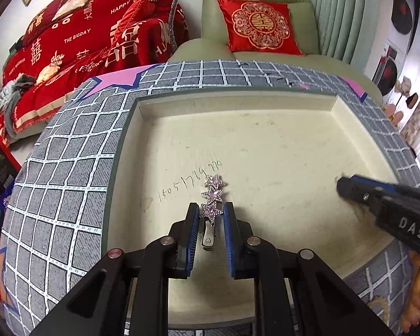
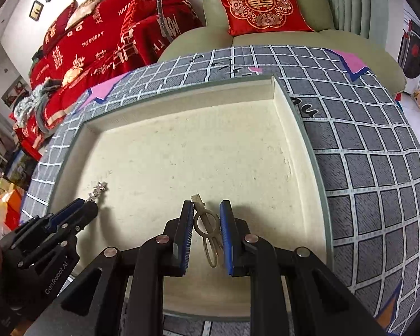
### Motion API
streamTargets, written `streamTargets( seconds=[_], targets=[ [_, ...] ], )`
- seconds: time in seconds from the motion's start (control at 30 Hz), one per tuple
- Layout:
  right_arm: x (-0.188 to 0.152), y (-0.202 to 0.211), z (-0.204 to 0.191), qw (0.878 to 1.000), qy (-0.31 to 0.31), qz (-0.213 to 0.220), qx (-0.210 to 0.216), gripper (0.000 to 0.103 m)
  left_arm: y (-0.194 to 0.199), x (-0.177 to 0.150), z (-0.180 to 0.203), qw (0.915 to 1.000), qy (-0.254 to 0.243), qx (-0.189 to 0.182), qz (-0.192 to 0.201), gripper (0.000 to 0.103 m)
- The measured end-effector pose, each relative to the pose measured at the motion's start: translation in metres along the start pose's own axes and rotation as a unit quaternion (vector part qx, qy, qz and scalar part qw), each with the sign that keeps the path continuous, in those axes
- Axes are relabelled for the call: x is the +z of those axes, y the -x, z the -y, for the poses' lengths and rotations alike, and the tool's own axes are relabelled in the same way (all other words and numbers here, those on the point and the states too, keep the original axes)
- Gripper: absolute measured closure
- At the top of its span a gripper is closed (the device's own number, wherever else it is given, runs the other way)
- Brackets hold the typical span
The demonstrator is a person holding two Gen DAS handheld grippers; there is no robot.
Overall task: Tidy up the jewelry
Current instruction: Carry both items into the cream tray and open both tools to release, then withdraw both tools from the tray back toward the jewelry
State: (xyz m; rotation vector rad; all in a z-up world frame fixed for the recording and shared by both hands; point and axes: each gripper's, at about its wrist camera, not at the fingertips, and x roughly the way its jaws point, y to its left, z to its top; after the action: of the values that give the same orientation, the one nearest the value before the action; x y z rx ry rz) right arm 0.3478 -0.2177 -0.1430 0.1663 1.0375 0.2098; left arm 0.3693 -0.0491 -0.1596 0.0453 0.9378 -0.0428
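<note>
Cream tray (image 1: 266, 140): star clip (image 1: 214, 196) rear, beige clip (image 2: 207, 229) tail hidden between fingers.

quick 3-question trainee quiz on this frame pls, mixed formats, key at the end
1. True or false: the left gripper holds the star hair clip between its pads.
2. Multiple choice: what sits between the pads of the right gripper? A) a pearl necklace B) a beige clip with loops C) nothing
3. Fill in: both grippers are over the cream ____, which lies on the grey checked cloth.

Key
1. True. The pads close on the clip's lowest star, and the other stars stick out past the fingertips.
2. B. The clip sits between the pads, metal end forward.
3. tray
</note>
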Motion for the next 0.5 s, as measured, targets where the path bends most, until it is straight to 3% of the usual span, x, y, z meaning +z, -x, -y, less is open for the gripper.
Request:
streamTargets(
  seconds=[0.13,0.17,0.2,0.23,0.27,0.5],
  targets=[
    [0.0,-0.001,-0.003,1.0,0.005,0.002,-0.006,0.081,0.0,0.0,0.004,0.9999,-0.008,0.013,-0.001,0.073],
    [0.001,0.0,-0.004,1.0,0.004,0.002,-0.004,0.076,0.0,0.001,0.006,0.9998,-0.011,0.017,-0.003,0.073],
    [0.001,0.0,-0.003,1.0,0.002,0.001,0.001,0.07,0.0,0.001,0.008,0.9997,-0.013,0.019,-0.004,0.073],
    [0.002,0.0,-0.004,1.0,-0.001,0.0,0.002,0.049,0.002,0.001,0.007,0.9997,-0.014,0.019,-0.004,0.073],
    [0.003,0.003,-0.003,1.0,-0.007,0.002,0.002,0.035,0.004,0.001,0.008,0.9997,-0.015,0.018,-0.002,0.073],
    [0.003,0.042,0.008,0.997,-0.044,0.045,0.032,0.034,0.026,0.005,0.006,0.9996,-0.012,0.007,0.025,0.073]
  ],
)
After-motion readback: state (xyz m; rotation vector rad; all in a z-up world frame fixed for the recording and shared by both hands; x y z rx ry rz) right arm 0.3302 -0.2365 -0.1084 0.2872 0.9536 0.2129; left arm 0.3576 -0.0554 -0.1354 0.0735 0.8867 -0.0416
